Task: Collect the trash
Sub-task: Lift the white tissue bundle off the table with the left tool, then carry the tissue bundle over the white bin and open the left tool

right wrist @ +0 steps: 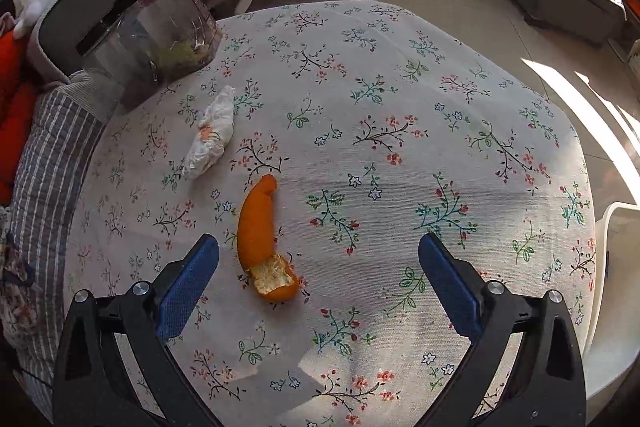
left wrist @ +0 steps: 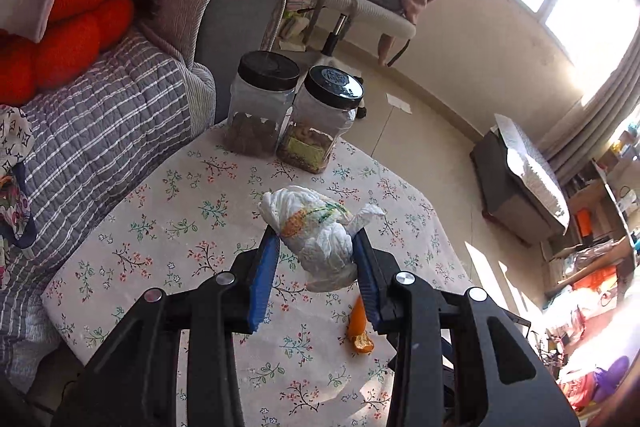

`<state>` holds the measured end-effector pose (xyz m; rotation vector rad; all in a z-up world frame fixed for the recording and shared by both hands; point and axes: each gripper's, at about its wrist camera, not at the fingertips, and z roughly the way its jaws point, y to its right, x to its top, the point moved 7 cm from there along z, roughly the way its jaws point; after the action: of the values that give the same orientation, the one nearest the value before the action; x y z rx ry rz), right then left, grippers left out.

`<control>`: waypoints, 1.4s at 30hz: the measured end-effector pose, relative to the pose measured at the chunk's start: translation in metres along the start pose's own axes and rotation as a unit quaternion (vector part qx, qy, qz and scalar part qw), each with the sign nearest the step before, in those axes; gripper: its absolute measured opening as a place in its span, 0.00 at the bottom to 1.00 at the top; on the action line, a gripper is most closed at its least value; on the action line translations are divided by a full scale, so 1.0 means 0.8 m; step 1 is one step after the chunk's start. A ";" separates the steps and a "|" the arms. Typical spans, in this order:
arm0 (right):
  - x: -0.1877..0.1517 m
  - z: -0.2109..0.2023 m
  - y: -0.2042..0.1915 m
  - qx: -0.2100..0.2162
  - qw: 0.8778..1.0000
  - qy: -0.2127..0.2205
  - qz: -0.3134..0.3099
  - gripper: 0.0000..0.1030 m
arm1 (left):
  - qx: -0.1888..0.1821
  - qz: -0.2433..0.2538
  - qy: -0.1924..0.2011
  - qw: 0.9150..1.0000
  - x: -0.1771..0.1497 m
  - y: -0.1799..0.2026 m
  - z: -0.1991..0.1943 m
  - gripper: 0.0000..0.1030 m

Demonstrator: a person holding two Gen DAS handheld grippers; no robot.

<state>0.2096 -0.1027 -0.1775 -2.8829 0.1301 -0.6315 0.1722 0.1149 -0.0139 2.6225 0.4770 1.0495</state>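
Left gripper (left wrist: 316, 259) fingers apparently clamp crumpled tissue (left wrist: 320, 231); right gripper (right wrist: 318, 269) spread.

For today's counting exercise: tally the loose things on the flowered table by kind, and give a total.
Jars: 2
Crumpled tissue: 1
Orange peel: 1
Total: 4

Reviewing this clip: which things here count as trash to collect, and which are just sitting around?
Trash to collect:
crumpled tissue
orange peel

Just lying about:
jar of brown snacks
jar with green contents
floral tablecloth
red cushion
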 end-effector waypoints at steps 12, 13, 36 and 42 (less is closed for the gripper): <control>0.072 0.102 -0.107 0.000 1.000 -0.004 -0.010 0.88 | 0.006 -0.023 0.012 1.000 0.014 -0.034 -0.007 0.36; 0.071 0.107 -0.108 -0.005 1.000 -0.007 -0.011 0.87 | 0.005 -0.022 0.013 1.000 0.015 -0.035 -0.008 0.36; 0.048 -0.057 -0.078 -0.016 0.993 0.091 -0.077 0.36 | 0.026 -0.024 -0.007 0.999 0.004 -0.045 0.002 0.36; 0.041 -0.117 -0.061 -0.026 0.987 0.141 -0.072 0.36 | 0.021 -0.010 -0.017 1.000 -0.010 -0.030 0.006 0.36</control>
<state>0.2018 -0.0741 -0.0712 -2.8539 -0.0246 -1.0759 0.1651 0.1331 -0.0312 2.6619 0.5216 0.9986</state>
